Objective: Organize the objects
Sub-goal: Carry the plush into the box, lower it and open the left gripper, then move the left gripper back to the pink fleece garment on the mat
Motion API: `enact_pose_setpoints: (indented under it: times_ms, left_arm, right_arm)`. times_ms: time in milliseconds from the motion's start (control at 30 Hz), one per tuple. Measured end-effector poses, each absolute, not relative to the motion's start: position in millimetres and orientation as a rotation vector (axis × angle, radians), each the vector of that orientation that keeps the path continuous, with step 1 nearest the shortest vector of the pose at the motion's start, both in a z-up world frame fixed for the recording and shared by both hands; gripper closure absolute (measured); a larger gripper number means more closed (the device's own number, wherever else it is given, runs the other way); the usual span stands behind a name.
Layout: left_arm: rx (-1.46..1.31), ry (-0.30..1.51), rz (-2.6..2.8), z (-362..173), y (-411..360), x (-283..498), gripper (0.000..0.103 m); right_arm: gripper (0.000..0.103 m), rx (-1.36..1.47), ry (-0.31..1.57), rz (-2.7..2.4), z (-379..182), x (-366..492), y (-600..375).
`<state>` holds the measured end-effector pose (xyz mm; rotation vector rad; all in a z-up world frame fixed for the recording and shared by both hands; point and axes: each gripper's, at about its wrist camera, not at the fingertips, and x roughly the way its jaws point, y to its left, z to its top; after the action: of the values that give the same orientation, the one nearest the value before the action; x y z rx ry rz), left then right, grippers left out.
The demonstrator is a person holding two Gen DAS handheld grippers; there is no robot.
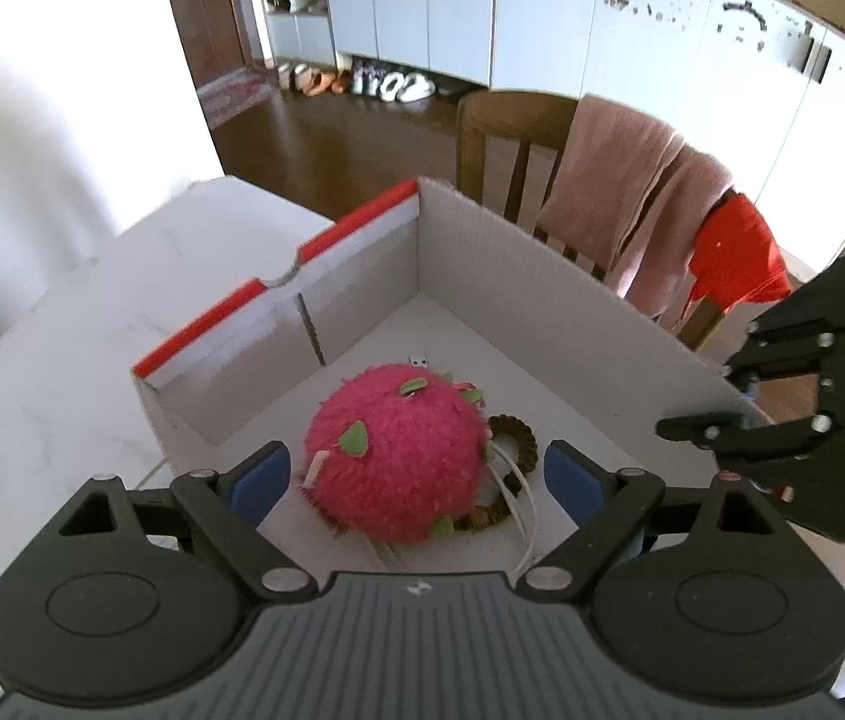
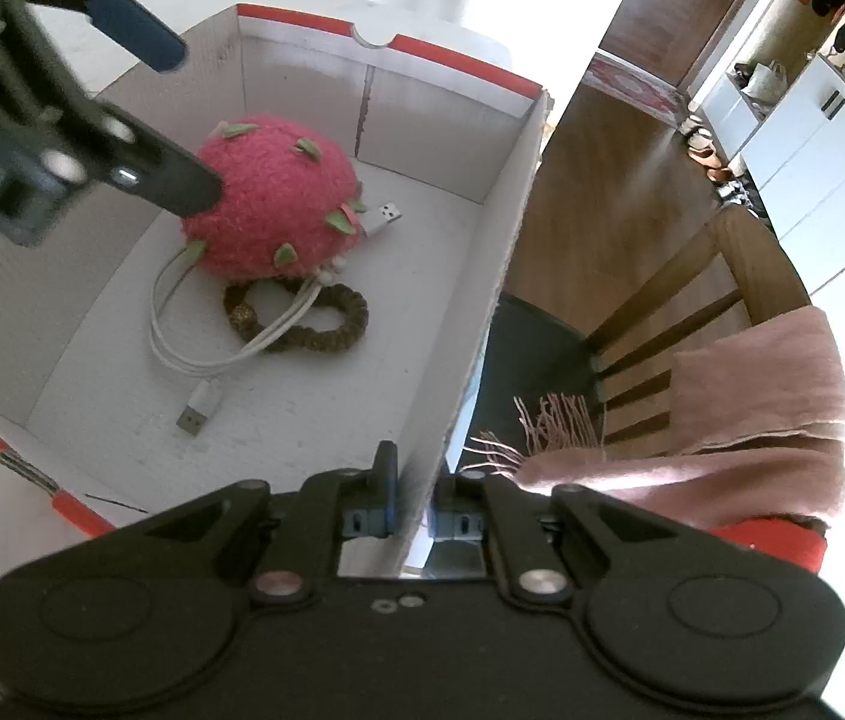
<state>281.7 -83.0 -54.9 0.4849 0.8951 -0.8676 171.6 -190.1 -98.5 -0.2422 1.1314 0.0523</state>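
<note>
With the fuzzy pink plush ball (image 1: pixel 395 459), white USB cable (image 2: pixel 182 330) and brown braided ring (image 2: pixel 326 324) already boxed, left tool (image 1: pixel 416 474) hangs released; right tool (image 2: pixel 413 504) pinches the white cardboard box's wall (image 2: pixel 476 324).

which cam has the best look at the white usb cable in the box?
Right wrist view: the white USB cable lies nearly whole, looped on the box floor with both plugs visible beside the pink plush. In the left wrist view the plush hides most of it; only a short stretch and one plug show.
</note>
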Motion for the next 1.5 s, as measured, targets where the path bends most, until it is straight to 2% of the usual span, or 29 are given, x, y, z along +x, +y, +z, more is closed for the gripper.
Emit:
enact_pose_setpoints:
  times_ms: [267,733,833,1000,1500]
  left_arm:
    - [0.412,0.861,-0.842,-30.2,-36.0,266.8,0.011]
    - [0.287,0.888,-0.717,-23.0,61.1,245.8,0.011]
    - [0.268,0.881,-0.689,-24.7,82.4,239.7,0.004]
    - [0.237,0.911,-0.608,-37.6,119.9,240.2,0.001]
    - [0.156,1.044,-0.289,-100.3,178.9,271.3,0.0]
  right_arm:
    - [0.095,-0.254,1.133,0.05,-98.3,171.5,-188.3]
    - [0.095,-0.261,1.144,0.038,-98.4,173.0,-185.7]
    - [0.095,-0.259,1.146,0.033,-98.4,173.2,-185.3]
    - [0.095,-0.256,1.148,0.026,-99.4,173.7,-184.9]
    - [0.094,-0.259,1.15,0.016,-99.3,172.9,-183.8]
